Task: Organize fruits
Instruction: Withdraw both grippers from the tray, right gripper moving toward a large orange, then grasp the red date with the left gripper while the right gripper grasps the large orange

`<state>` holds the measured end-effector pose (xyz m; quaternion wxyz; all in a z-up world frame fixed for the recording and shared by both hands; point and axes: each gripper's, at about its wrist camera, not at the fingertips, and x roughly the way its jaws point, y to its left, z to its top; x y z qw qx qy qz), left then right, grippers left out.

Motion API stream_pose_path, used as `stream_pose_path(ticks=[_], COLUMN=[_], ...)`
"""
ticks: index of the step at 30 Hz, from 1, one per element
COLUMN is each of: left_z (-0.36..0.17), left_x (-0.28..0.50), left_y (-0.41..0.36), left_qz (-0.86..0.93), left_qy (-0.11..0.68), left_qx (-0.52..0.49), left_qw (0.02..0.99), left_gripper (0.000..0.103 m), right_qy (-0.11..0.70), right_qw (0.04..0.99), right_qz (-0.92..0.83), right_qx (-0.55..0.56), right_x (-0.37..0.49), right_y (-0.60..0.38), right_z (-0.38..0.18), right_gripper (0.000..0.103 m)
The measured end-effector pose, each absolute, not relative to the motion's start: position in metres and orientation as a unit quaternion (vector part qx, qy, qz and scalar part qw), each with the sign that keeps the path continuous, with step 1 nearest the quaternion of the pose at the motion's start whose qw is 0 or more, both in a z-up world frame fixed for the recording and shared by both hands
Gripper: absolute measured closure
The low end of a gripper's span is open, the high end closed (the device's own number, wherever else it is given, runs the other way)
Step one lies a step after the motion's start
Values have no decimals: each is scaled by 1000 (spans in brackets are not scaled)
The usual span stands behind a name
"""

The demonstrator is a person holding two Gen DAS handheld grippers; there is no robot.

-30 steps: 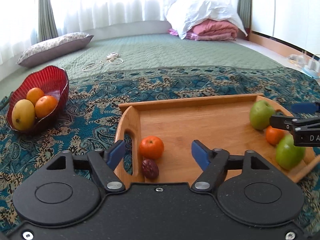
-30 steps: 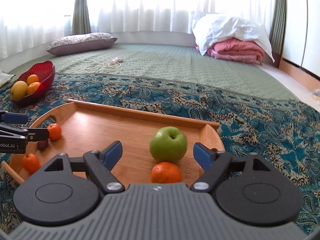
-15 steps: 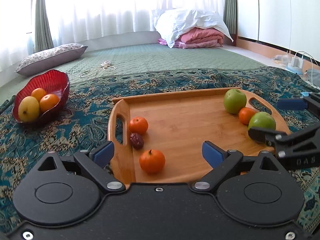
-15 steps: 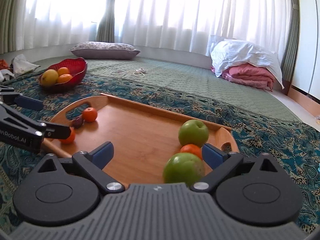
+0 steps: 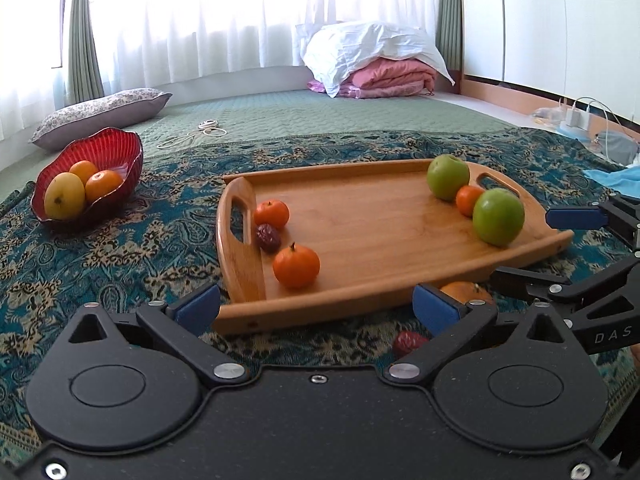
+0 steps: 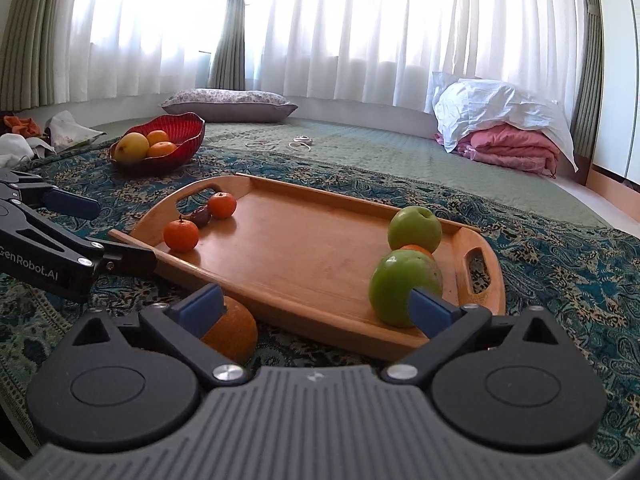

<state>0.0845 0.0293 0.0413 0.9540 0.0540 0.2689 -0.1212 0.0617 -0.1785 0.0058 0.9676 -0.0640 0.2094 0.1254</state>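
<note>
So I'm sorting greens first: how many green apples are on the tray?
2, both at the wooden tray's right end: one apple by the far rim, another nearer, a small orange between them.

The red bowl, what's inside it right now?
The red bowl holds a yellow mango-like fruit in front and two oranges behind it. The bowl's bottom, and anything lying under those three, is covered and cannot be seen.
</note>
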Motion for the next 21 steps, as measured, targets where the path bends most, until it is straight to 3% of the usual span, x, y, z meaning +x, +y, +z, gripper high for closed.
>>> stream_pose_path(ticks=[17, 19, 21], left_z=[16, 14, 12], left_x=[72, 76, 79], left_y=[27, 28, 30], left_qz=[-162, -164, -172], left_qy=[296, 313, 323], left_qx=[45, 33, 20], left_qw=[940, 935, 931], left_gripper=[1, 5, 16], right_qy=[207, 209, 211], right_qw=[966, 966, 965], right_qz=[140, 145, 148], right_qx=[-60, -54, -55], right_x=[51, 51, 52], right_y=[-177, -178, -178], right_z=[-15, -16, -17], right_gripper=[0, 0, 0])
